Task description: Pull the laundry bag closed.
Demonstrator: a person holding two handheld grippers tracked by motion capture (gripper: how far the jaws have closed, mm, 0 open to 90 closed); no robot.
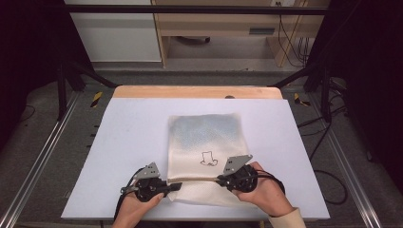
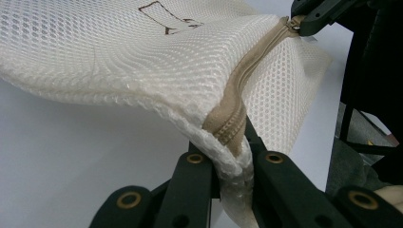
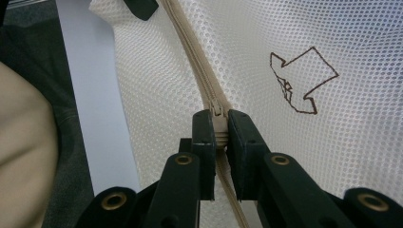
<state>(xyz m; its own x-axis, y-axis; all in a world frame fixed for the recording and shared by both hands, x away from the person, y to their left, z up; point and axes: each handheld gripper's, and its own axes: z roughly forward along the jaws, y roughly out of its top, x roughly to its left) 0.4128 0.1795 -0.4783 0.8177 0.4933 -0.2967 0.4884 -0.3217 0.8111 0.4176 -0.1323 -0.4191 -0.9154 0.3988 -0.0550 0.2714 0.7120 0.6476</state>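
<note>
White mesh bag (image 1: 205, 142) lies at the table's six o'clock edge, both grippers on its zip.

We have the left gripper (image 2: 231, 156) clamped on the bag's corner where the beige zip (image 2: 237, 102) ends, and the right gripper (image 3: 218, 130) pinching the zip's slider (image 3: 217, 118). We judge the zip to be mid-run, direction unclear; whether closed teeth lie ahead, we cannot tell. Something dark shows through the mesh toward twelve o'clock. The pale blue table (image 1: 133, 137) is otherwise bare; beyond it, grey floor, black frame legs, and wooden furniture with cables.
</note>
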